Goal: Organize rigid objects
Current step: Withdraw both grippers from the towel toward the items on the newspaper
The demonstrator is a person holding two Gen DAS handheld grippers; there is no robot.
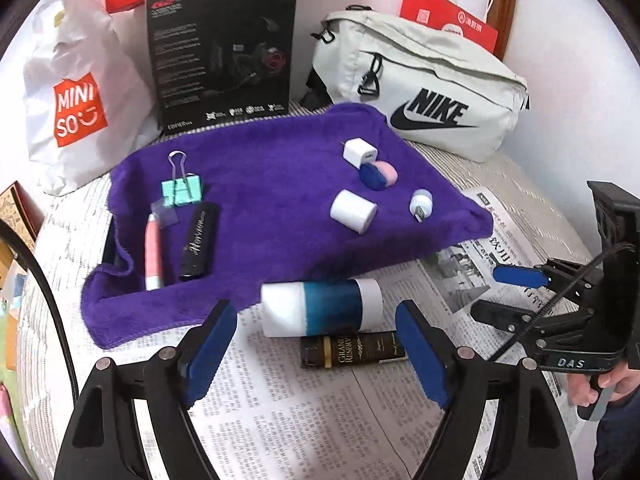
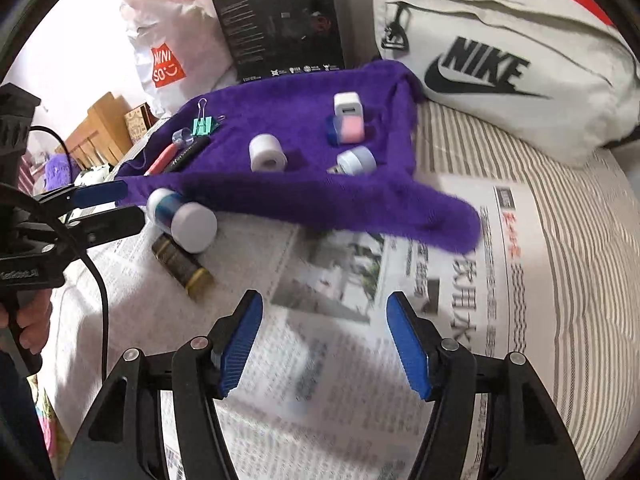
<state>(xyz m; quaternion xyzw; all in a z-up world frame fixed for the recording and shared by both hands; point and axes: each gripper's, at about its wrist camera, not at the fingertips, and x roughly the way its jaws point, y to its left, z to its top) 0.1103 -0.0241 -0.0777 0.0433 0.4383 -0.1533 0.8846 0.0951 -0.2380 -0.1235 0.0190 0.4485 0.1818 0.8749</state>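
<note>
Both tongs hang over a newspaper (image 1: 304, 408) spread on a striped bed sheet (image 2: 568, 216), and both hold nothing. The left tongs (image 1: 318, 346) stand wide apart, their blue pads clear of everything; just ahead of them, between the pad tips, lies a white and teal bottle (image 1: 320, 308) on its side, with a small dark tube (image 1: 354, 350) with a gold band touching its near side. The right tongs (image 2: 324, 344) are about half open over bare newsprint, well to the right of that bottle and tube. Beyond both lies a purple towel (image 1: 272, 160), its near edge reaching the bottle. On the towel, ahead and left of the left tongs, are a pink pen (image 1: 154, 252), a black tube (image 1: 200, 242) beside it and a mint binder clip (image 1: 182, 188) behind them. Farther right on the towel sit a white charger cube (image 1: 359, 153), a pink and blue round case (image 1: 378, 175) touching it, a white cylinder (image 1: 353, 211) and a small white USB plug (image 1: 421, 203). Behind the towel stand a white shopping bag (image 1: 80, 92), a black box (image 1: 222, 52) and a pale waist bag (image 1: 424, 88).
</note>
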